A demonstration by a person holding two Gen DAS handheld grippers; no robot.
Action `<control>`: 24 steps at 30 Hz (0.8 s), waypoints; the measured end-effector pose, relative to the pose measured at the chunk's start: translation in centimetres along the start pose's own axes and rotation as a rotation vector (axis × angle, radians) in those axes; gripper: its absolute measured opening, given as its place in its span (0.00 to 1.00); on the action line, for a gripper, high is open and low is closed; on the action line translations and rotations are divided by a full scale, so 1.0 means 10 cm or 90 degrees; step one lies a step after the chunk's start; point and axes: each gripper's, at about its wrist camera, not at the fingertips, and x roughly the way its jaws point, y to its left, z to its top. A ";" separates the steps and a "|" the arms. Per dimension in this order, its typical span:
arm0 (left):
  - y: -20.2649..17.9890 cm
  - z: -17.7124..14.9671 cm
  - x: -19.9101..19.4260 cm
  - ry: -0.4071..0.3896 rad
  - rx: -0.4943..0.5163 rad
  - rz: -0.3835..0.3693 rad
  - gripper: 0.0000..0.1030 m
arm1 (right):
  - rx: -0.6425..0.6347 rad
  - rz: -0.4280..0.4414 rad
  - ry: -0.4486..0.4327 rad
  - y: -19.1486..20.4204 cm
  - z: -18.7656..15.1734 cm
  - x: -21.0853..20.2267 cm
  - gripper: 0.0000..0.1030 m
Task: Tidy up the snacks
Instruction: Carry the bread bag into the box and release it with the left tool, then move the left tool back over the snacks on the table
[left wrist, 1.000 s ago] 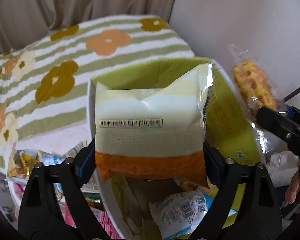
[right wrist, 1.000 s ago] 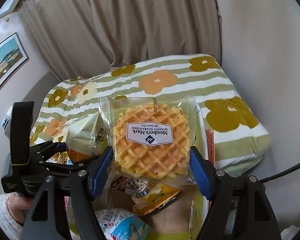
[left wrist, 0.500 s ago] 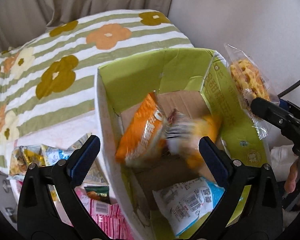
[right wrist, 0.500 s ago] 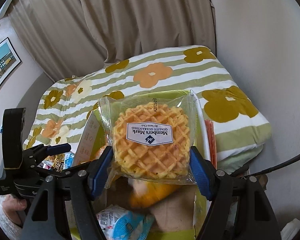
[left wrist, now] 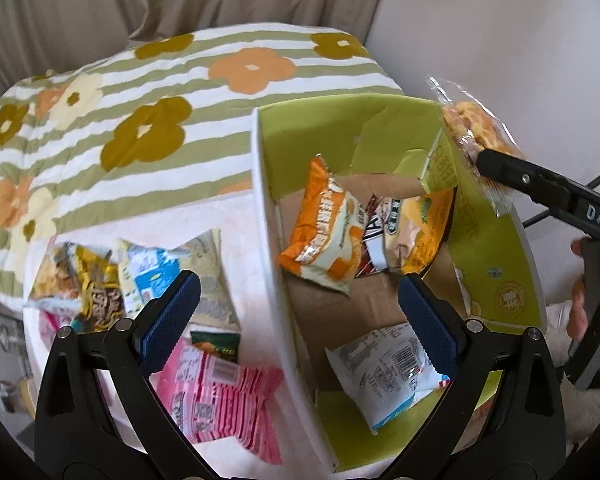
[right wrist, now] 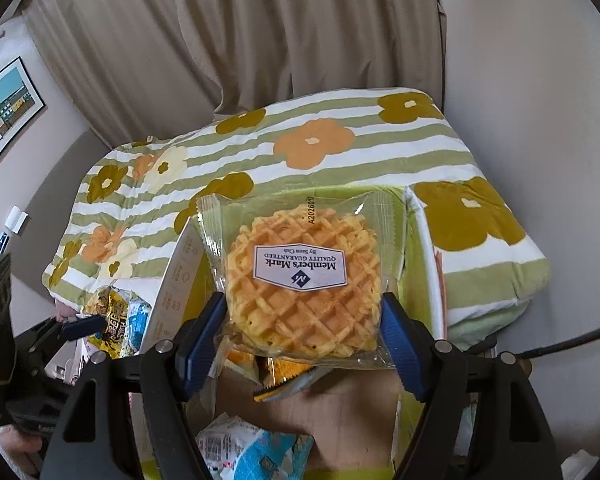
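Home bedroom: bed under green-striped flower-print quilt (right wrist: 300, 152), beige pleated curtains (right wrist: 236, 32), framed townscape picture (right wrist: 4, 108) on wall.

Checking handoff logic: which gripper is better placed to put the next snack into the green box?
Right. The right gripper has the waffle pack between its opening jaws above the green box; the left gripper is empty.

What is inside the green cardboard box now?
Inside the green cardboard box lie an orange snack bag, a brown-and-white packet, a yellow-orange packet and a white-and-blue packet. Whatever lies beneath them is covered.
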 end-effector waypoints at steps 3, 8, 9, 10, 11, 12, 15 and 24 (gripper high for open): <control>0.08 -0.07 -0.02 0.005 -0.022 -0.001 0.96 | -0.002 0.010 -0.015 0.03 0.00 0.02 0.93; 0.15 -0.19 -0.04 0.009 -0.042 0.010 0.96 | -0.031 0.000 -0.027 0.08 -0.05 -0.02 0.93; 0.16 -0.21 -0.04 0.010 -0.046 0.011 0.96 | -0.029 0.004 -0.020 0.08 -0.08 -0.02 0.93; 0.16 -0.24 -0.05 0.010 -0.049 0.012 0.96 | -0.027 0.010 -0.015 0.08 -0.11 -0.03 0.93; 0.16 -0.24 -0.06 0.009 -0.051 0.013 0.96 | -0.027 0.013 -0.012 0.08 -0.13 -0.04 0.93; 0.16 -0.25 -0.07 0.007 -0.052 0.014 0.96 | -0.028 0.018 -0.004 0.08 -0.17 -0.05 0.93; 0.14 -0.30 -0.15 -0.003 -0.056 0.019 0.96 | -0.029 0.027 0.003 0.10 -0.22 -0.11 0.93; 0.12 -0.49 -0.68 -0.065 -0.084 0.055 0.96 | -0.085 0.075 -0.038 0.35 -0.26 -0.49 0.93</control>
